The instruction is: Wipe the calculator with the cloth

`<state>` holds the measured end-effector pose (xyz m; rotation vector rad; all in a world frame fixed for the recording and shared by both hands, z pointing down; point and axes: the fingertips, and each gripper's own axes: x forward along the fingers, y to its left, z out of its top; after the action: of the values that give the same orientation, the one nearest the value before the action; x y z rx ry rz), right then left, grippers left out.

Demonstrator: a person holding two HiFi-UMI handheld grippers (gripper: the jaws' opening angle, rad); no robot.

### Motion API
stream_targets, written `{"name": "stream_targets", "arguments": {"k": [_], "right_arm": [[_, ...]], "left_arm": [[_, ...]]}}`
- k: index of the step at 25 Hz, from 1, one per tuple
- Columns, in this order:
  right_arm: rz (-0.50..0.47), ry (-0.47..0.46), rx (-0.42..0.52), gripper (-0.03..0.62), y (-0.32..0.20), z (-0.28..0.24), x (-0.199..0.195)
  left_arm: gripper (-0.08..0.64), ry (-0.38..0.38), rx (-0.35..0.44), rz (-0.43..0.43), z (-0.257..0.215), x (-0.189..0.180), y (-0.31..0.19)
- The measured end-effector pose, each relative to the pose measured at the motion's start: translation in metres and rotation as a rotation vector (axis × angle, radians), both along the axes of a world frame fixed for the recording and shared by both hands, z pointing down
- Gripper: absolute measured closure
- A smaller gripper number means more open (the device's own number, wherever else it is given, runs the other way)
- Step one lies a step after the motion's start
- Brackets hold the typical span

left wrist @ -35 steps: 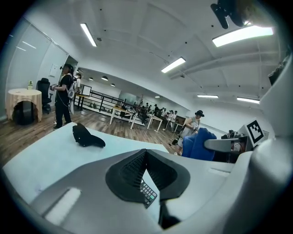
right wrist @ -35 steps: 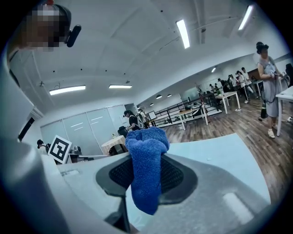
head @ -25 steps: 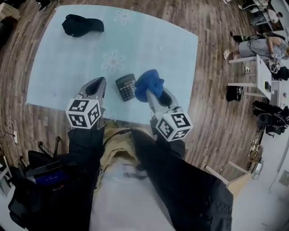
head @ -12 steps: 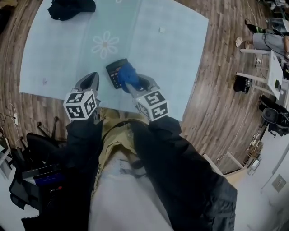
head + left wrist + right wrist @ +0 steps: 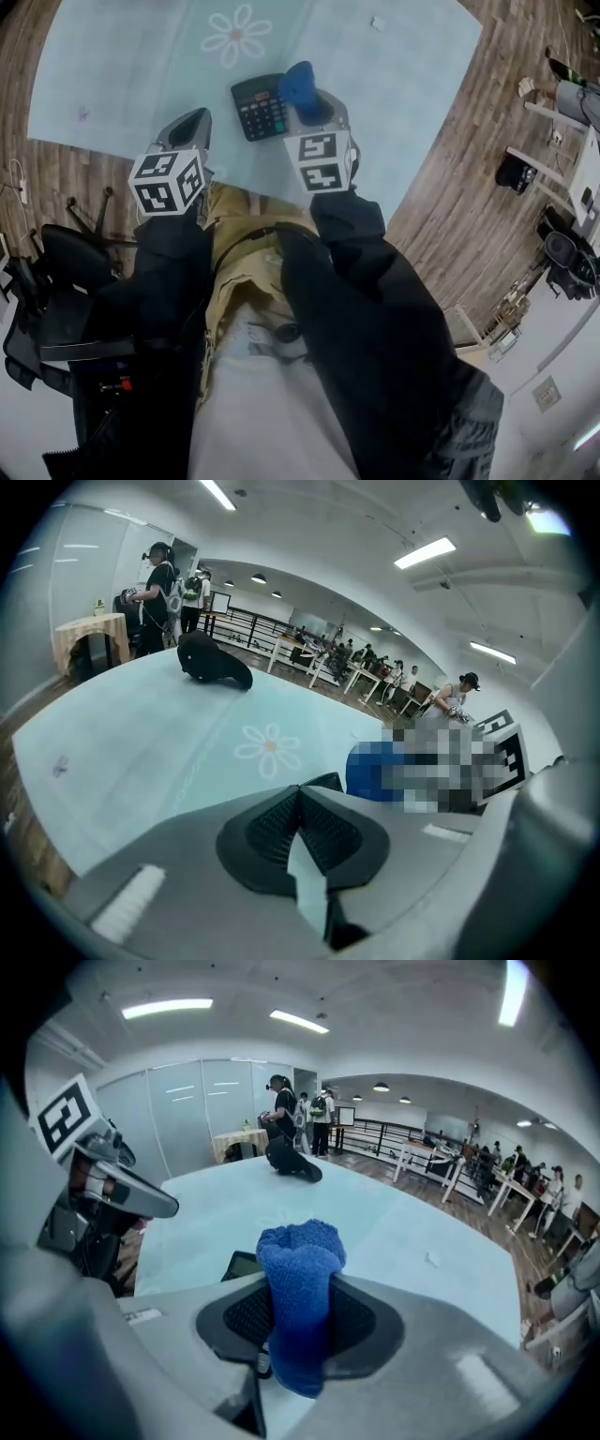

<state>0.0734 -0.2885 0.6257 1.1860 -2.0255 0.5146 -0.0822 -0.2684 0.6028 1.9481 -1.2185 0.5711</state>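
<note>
A black calculator [image 5: 260, 106] lies on the pale blue table [image 5: 112, 75] near its front edge. My right gripper [image 5: 306, 99] is shut on a rolled blue cloth [image 5: 299, 82], whose end sits just off the calculator's far right corner. In the right gripper view the cloth [image 5: 300, 1307] stands clamped between the pads, with the calculator [image 5: 242, 1265] low on the left. My left gripper [image 5: 198, 119] hovers left of the calculator, shut with nothing in it. In the left gripper view its pads [image 5: 272, 829] meet, and a calculator corner [image 5: 324, 782] and the cloth [image 5: 366, 771] show beyond them.
A black cap [image 5: 214, 661] lies at the table's far side, seen also in the right gripper view as the cap [image 5: 292, 1164]. A small white scrap [image 5: 377, 22] sits at the far right. A black chair [image 5: 56, 258] stands off the table's left front. People and desks fill the background.
The right gripper carried the cloth from the calculator's right side over its top, then back to its far right corner. The left gripper stayed at the left.
</note>
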Motion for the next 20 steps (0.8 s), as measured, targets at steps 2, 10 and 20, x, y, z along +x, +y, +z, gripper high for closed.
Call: {"name": "stream_targets", "arguments": {"k": [2,10,20], "right_arm": [[-0.036,0.018,-0.024,0.469,0.002,0.018,-0.016],[-0.183,0.023,-0.107,0.471,0.039,0.054,-0.078],[-0.259,-0.112,-0.168,0.472,0.074,0.047,-0.105]], "left_arm": [[0.561,0.004,-0.003,-0.010,0.003,-0.005,0.002],[0.560,-0.002,-0.019,-0.043,0.009,-0.022,0.012],[0.561,0.002,-0.016,-0.085,0.009,-0.036,0.007]]}}
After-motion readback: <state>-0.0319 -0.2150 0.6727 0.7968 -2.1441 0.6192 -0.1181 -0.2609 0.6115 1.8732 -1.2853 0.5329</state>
